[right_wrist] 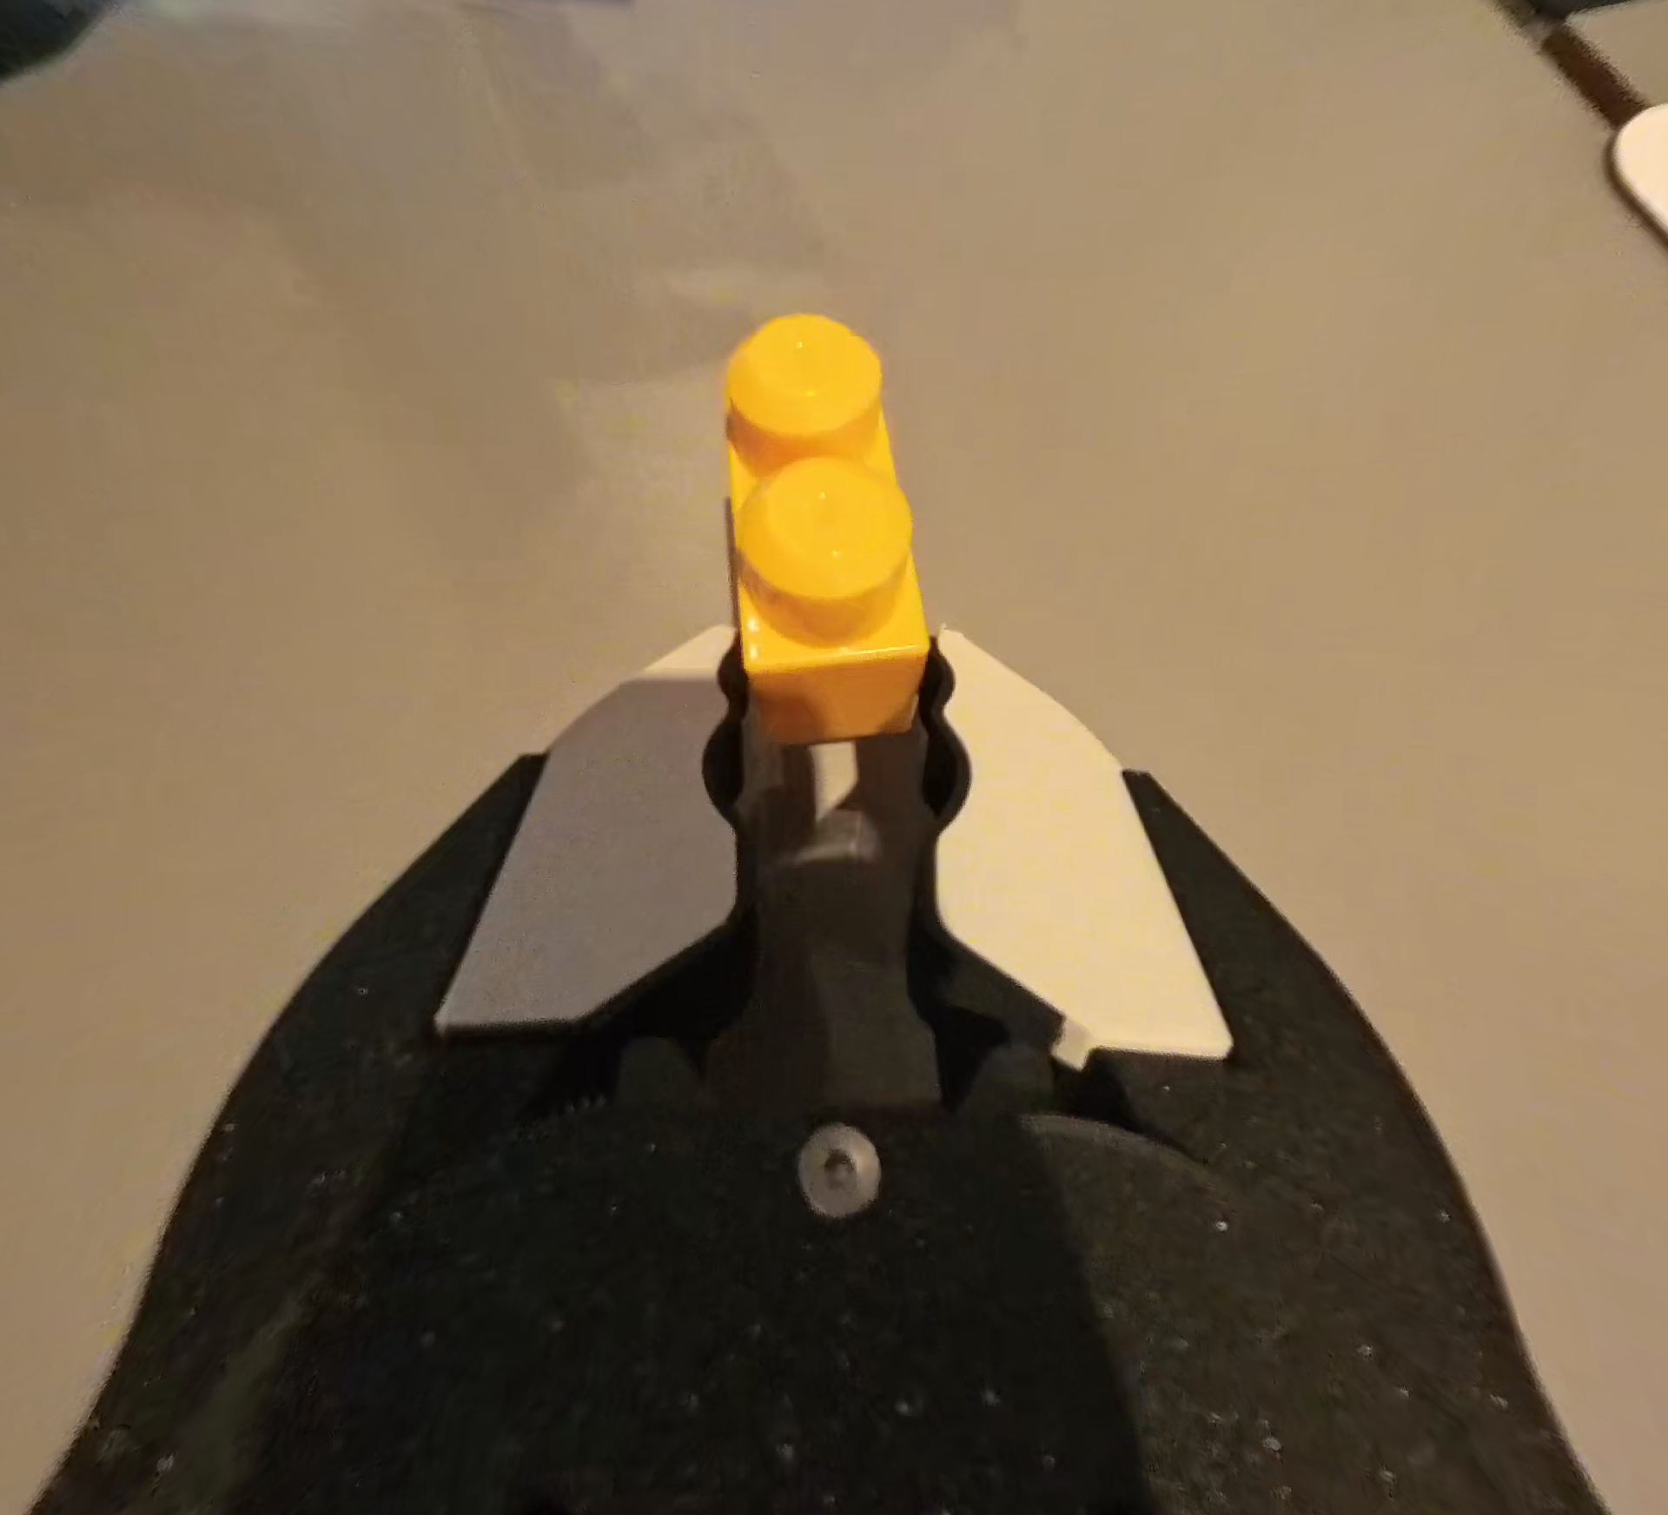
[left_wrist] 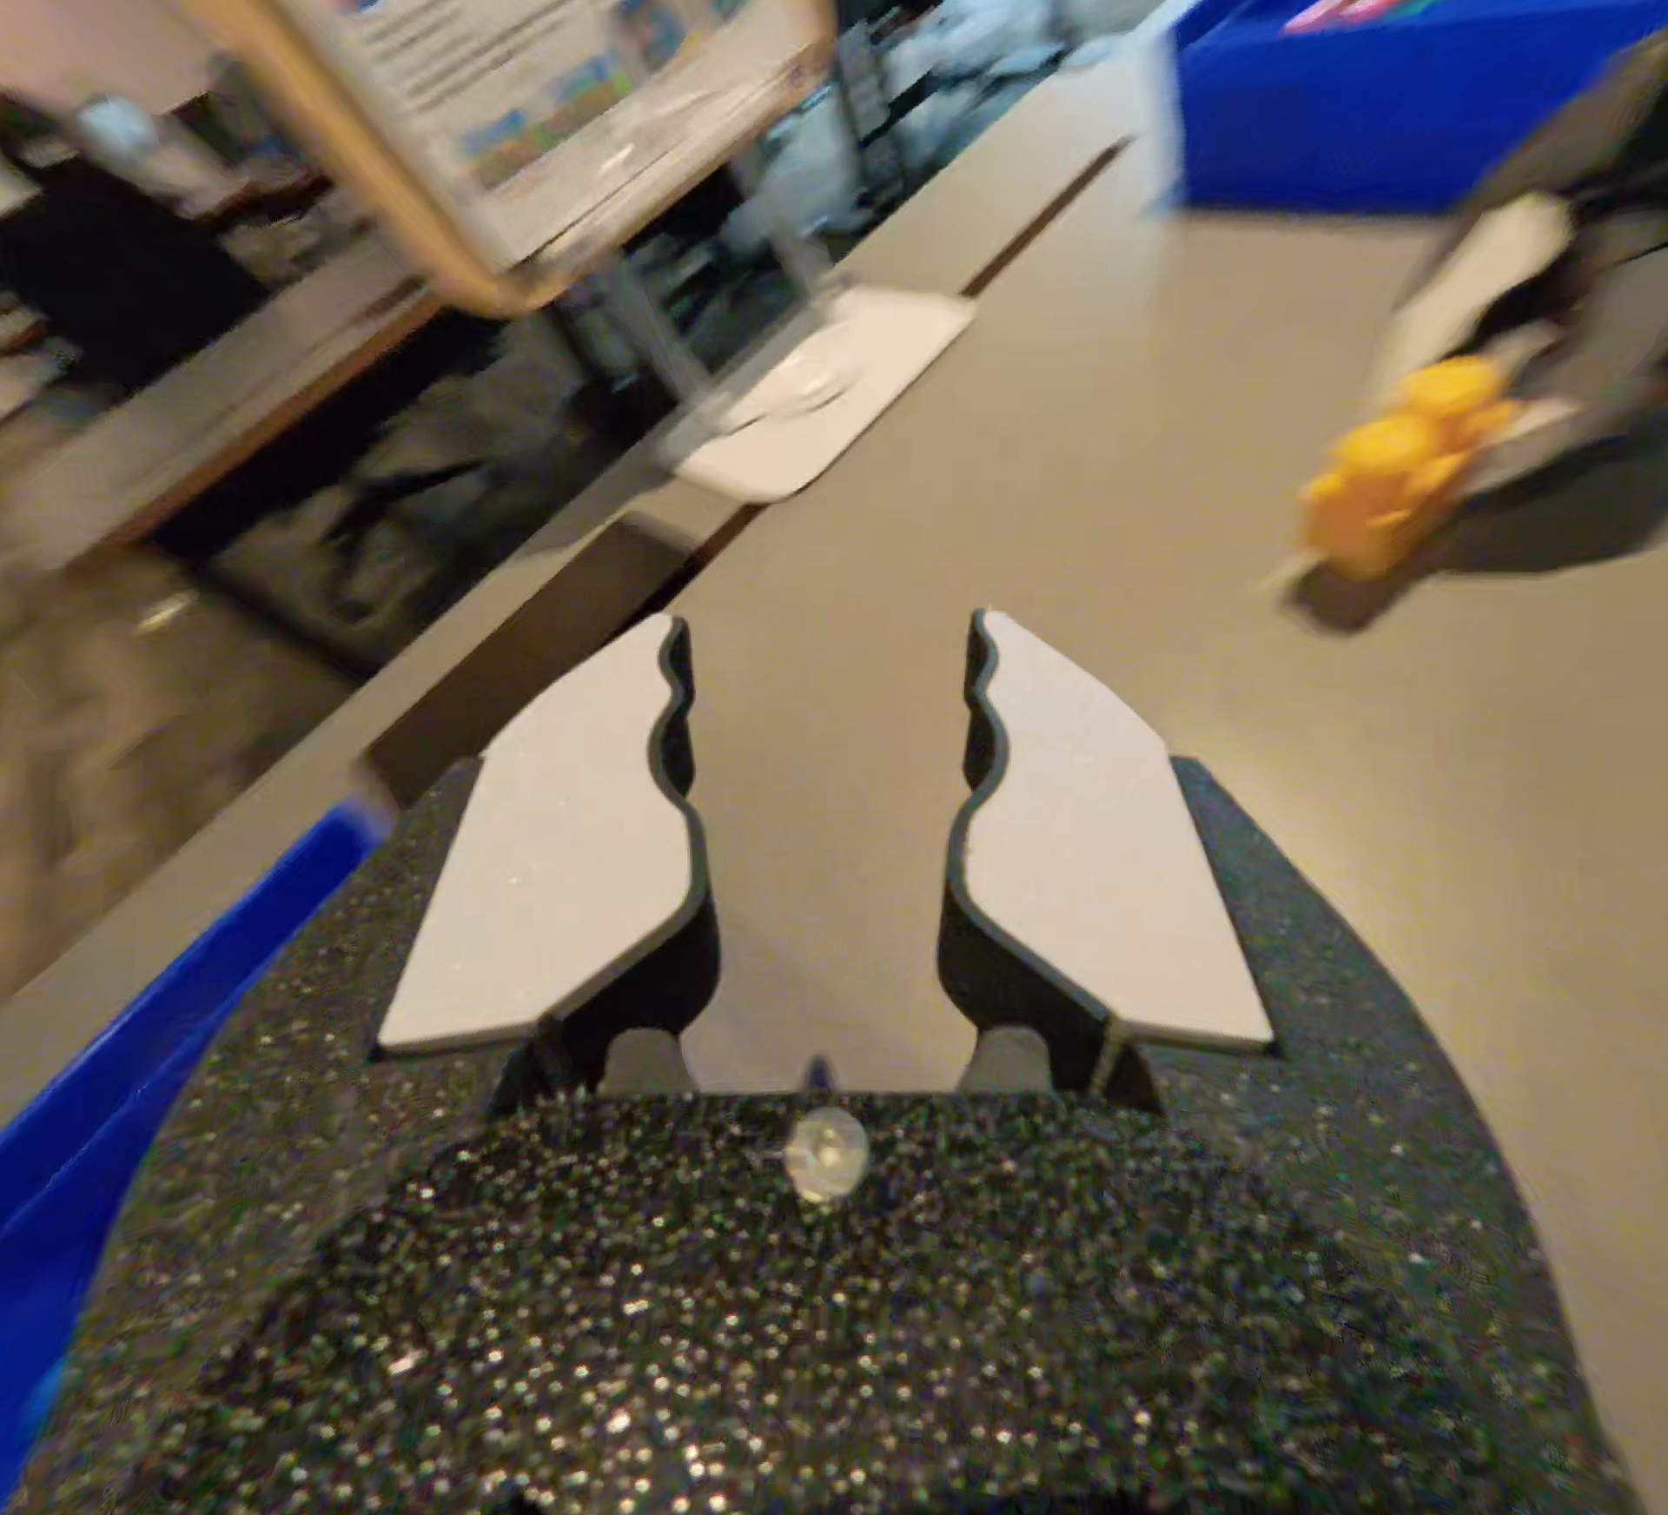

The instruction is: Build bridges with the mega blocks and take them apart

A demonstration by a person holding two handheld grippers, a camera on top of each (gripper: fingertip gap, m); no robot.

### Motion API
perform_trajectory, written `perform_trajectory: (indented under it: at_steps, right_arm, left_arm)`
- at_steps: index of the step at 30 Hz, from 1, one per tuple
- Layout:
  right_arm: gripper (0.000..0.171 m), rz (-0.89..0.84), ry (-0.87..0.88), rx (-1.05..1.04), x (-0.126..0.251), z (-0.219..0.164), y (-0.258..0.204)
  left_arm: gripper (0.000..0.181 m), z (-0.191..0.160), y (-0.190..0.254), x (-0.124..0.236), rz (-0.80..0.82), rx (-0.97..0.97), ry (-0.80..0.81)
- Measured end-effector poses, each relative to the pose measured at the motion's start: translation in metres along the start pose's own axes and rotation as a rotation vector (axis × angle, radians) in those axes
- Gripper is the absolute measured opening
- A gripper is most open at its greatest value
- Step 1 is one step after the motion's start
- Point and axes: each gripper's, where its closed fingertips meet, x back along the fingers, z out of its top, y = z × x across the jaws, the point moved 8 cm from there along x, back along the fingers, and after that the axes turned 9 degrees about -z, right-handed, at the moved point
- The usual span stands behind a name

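Note:
My right gripper [right_wrist: 835,659] is shut on a yellow two-stud mega block [right_wrist: 826,560] and holds it by its near end, studs up, over the beige table [right_wrist: 361,479]. In the left wrist view the same yellow block [left_wrist: 1390,470] shows blurred at the right, held by the right gripper [left_wrist: 1480,425] close to the table. My left gripper [left_wrist: 826,641] is open and empty above the table [left_wrist: 1083,569], to the left of the block.
A blue bin [left_wrist: 1408,100] with coloured blocks stands at the far right of the table. Another blue edge [left_wrist: 162,1020] is at the lower left. A white flat pad [left_wrist: 830,398] lies near the table's far edge. A poster board [left_wrist: 505,46] stands behind.

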Motion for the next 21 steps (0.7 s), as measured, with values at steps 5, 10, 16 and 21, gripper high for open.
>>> perform_trajectory:
  at_steps: [5,10,16,21]
  right_arm:
    - [0.037,0.027,-0.062,-0.001,-0.012,-0.007,-0.003]
    - [0.037,0.041,-0.083,-0.012,-0.018,-0.011,-0.002]
    - [0.044,0.067,-0.085,-0.013,-0.019,-0.014,-0.003]
    - [0.057,0.107,-0.048,-0.013,-0.013,-0.015,-0.004]
  left_arm:
    - [0.054,-0.062,-0.054,0.077,0.350,0.212,-0.182]
    - [0.056,-0.126,-0.081,0.122,0.497,0.515,-0.272]
    - [0.059,-0.149,-0.088,0.123,0.516,0.595,-0.358]
    - [0.059,-0.151,-0.103,0.111,0.523,0.539,-0.509]
